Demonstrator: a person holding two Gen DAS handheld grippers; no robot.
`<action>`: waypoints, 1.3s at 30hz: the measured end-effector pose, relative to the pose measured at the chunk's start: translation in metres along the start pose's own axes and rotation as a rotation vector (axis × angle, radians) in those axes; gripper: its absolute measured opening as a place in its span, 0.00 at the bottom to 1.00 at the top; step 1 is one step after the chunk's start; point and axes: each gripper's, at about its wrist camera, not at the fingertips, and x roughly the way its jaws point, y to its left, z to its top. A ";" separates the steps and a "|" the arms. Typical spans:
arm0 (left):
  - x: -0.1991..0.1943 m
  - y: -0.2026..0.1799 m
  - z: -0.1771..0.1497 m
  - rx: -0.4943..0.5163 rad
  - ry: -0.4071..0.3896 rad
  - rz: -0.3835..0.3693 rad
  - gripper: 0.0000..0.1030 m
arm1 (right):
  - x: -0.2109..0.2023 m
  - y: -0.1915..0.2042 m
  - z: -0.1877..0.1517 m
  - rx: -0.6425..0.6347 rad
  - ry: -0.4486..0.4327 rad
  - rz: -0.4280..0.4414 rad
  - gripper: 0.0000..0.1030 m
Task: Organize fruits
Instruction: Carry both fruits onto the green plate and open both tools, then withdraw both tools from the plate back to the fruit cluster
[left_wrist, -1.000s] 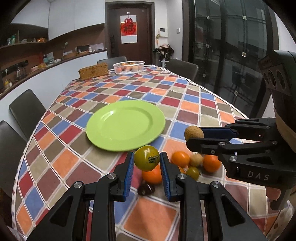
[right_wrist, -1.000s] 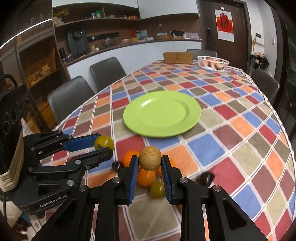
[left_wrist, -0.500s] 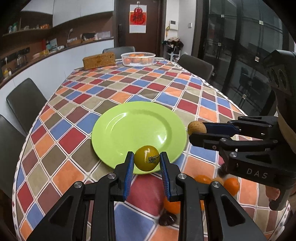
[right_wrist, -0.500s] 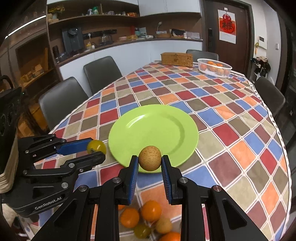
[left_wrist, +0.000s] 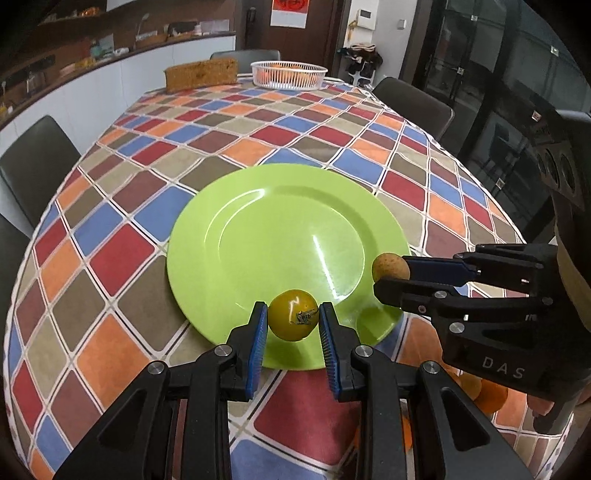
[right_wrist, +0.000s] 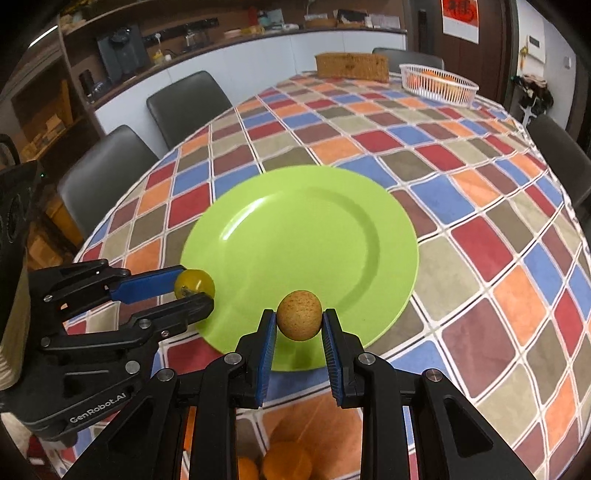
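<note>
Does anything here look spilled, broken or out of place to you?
Nothing stands out. The green plate lies flat and bare on the checked tablecloth. The left tool holds a yellow-green fruit and the right tool a tan speckled fruit, both intact, over the plate's near edge.

Green plate (left_wrist: 288, 236) bare, open from above; right gripper (left_wrist: 388, 277) crowds its right rim, orange fruits (right_wrist: 284, 461) clutter near tablecloth.

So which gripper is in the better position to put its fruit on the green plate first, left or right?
Either, with a slight edge to the right. The right gripper holds the tan fruit and the left gripper the yellow-green fruit, both over the near rim of the green plate.
</note>
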 end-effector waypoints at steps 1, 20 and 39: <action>0.002 0.000 0.000 0.001 0.001 0.004 0.27 | 0.002 -0.001 0.001 0.003 0.003 0.003 0.26; -0.058 -0.024 -0.028 0.037 -0.132 0.081 0.38 | -0.047 0.003 -0.028 0.006 -0.124 -0.071 0.29; -0.147 -0.053 -0.070 0.022 -0.306 0.139 0.65 | -0.135 0.029 -0.085 0.034 -0.301 -0.141 0.53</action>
